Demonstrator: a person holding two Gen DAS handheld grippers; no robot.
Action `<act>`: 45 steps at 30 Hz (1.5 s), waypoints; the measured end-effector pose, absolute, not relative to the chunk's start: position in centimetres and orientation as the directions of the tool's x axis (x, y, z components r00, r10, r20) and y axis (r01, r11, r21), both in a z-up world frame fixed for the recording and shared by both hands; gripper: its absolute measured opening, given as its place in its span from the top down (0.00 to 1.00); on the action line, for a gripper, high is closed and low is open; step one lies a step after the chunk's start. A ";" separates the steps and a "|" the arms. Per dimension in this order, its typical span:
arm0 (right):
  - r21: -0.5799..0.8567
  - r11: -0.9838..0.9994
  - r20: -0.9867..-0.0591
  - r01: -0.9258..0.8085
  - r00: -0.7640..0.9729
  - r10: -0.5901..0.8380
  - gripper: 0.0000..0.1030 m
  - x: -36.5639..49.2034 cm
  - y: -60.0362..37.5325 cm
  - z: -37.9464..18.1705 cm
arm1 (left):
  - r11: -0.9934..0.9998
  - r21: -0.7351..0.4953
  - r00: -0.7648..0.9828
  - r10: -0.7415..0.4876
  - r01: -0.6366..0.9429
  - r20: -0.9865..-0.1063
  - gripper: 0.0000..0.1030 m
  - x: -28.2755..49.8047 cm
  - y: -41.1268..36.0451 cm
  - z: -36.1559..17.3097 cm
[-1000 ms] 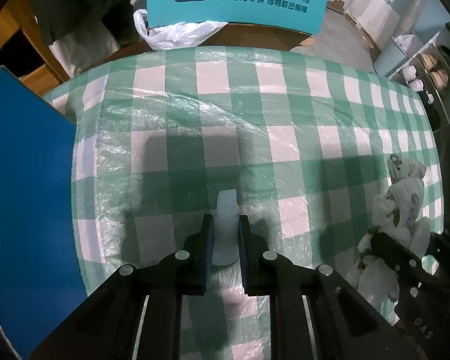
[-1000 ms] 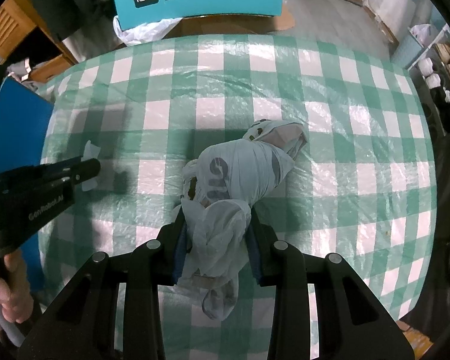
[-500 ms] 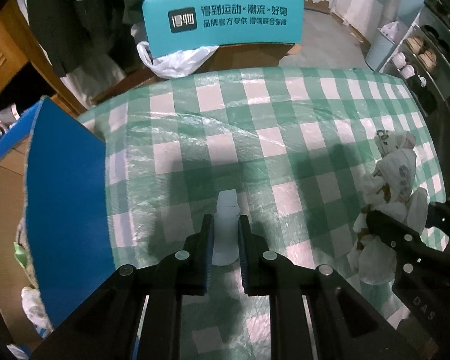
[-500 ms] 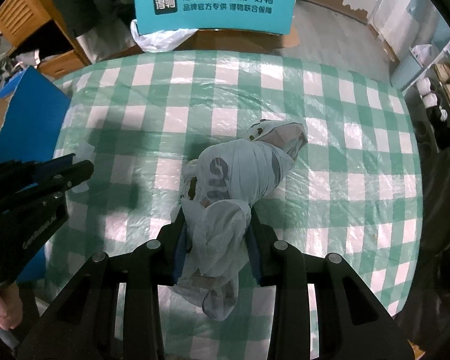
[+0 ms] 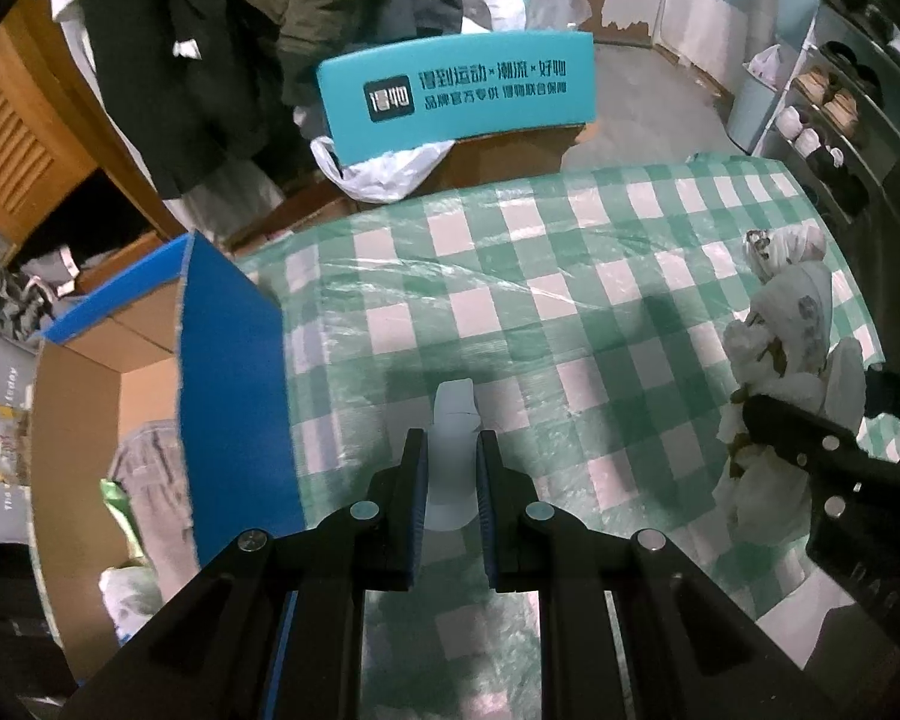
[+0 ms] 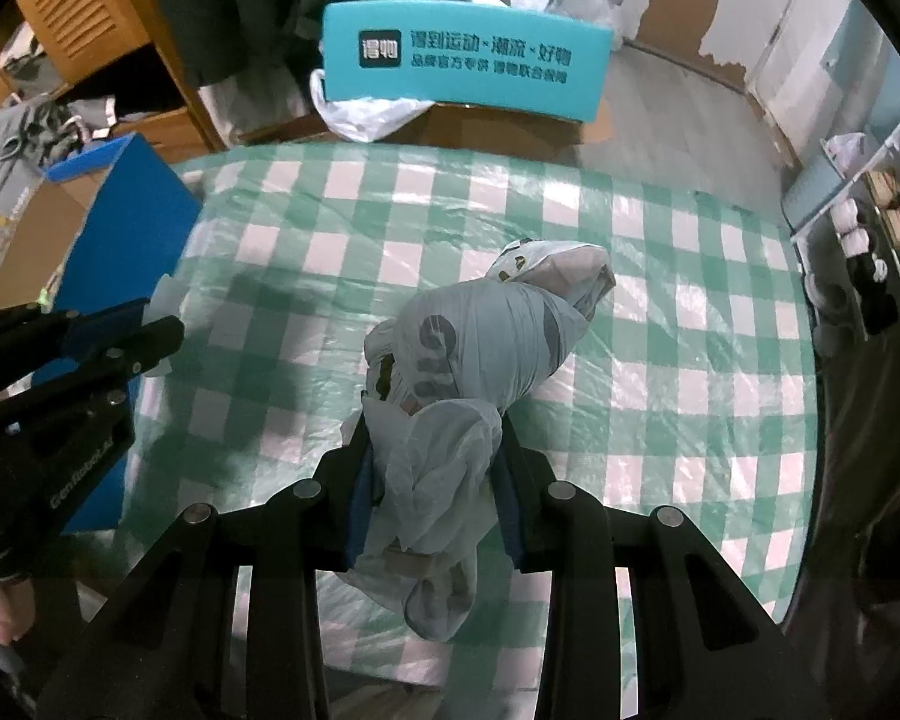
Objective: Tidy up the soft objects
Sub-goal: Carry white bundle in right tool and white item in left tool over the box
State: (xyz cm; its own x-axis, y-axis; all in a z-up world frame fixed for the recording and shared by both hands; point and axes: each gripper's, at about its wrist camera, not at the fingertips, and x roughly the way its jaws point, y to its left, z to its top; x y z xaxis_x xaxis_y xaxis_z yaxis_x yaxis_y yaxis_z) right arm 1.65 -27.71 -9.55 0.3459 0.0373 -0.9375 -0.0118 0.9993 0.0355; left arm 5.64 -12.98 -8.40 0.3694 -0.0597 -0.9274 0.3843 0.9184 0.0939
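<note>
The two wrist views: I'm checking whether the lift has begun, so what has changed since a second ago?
Both grippers have risen: the checked tablecloth looks farther off, and the open cardboard box beside the table has come into view. Unchanged: the left gripper is still shut on the small white piece, and the right gripper still grips the knotted plastic bag. Nothing was released.

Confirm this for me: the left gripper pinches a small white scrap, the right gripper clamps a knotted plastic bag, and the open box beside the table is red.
Not quite. The box is blue outside, as the left wrist view shows. The left gripper does pinch a small white scrap, and the right gripper does clamp a knotted plastic bag.
</note>
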 end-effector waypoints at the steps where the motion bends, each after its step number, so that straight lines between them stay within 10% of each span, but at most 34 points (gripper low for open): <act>1: 0.037 0.999 -0.935 -0.017 0.351 0.040 0.68 1.5 -27.6 -9.2 | 0.917 0.100 0.377 -0.057 0.386 -0.925 0.85 5.5 -12.9 -8.2; 45: 0.020 0.963 -0.885 -0.270 0.443 0.143 0.68 0.8 -15.2 -2.4 | 0.940 0.179 0.531 -0.003 0.291 -0.847 0.85 1.2 -1.4 -1.7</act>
State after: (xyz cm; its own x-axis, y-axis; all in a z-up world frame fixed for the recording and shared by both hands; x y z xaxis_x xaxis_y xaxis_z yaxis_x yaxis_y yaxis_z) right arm 0.84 -15.17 -2.39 0.4430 0.1432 -0.8850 -0.2703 0.9626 0.0204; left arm 1.15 -1.44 -1.69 0.5311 -0.0030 -0.8473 0.2909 0.9399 0.1790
